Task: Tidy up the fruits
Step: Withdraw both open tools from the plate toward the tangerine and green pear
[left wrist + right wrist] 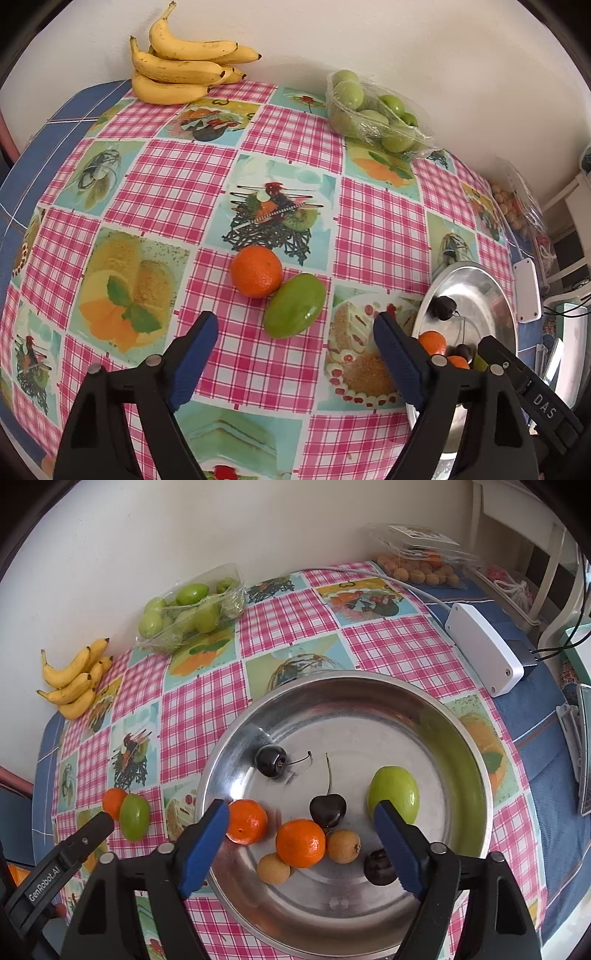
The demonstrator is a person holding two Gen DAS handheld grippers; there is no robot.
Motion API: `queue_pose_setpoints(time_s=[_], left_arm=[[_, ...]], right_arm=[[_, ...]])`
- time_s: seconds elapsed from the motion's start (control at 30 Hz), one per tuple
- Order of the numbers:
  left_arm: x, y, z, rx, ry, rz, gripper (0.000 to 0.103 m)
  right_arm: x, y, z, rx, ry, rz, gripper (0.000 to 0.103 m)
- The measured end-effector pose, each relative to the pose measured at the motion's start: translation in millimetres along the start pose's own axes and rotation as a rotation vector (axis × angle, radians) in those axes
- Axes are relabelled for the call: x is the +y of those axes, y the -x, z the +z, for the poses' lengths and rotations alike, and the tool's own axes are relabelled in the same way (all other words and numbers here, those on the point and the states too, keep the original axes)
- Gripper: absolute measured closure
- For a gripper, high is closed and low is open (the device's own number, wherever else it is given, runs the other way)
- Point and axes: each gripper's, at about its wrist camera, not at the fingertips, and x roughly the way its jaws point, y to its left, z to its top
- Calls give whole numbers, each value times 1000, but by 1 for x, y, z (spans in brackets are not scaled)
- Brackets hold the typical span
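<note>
A tangerine (256, 271) and a green fruit (294, 311) lie touching on the checked tablecloth, just ahead of my open, empty left gripper (295, 334). They also show in the right wrist view, the tangerine (113, 802) and the green fruit (135, 816). My right gripper (301, 827) is open and empty above the steel bowl (476, 746). The bowl holds two tangerines (301, 842), a green fruit (394, 789), dark cherries (271, 760) and two small tan fruits (343, 845).
Bananas (181, 66) lie at the back by the wall. A wrapped tray of green fruit (373, 110) stands at the back. A box of small tan fruits (421, 568) and a white device with cable (484, 653) lie on the right.
</note>
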Motion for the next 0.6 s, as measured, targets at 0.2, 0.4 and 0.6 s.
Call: queue_pose_setpoints(time_s=[0.2, 0.4, 0.6], left_arm=[[6, -5, -1, 12, 20, 16, 14], [7, -5, -1, 8, 29, 37, 13], [11, -6, -1, 6, 39, 66, 11]], right_arm=[[2, -3, 0, 6, 8, 0, 9], [2, -4, 0, 5, 11, 1, 1], [2, -4, 0, -10, 11, 3, 0]])
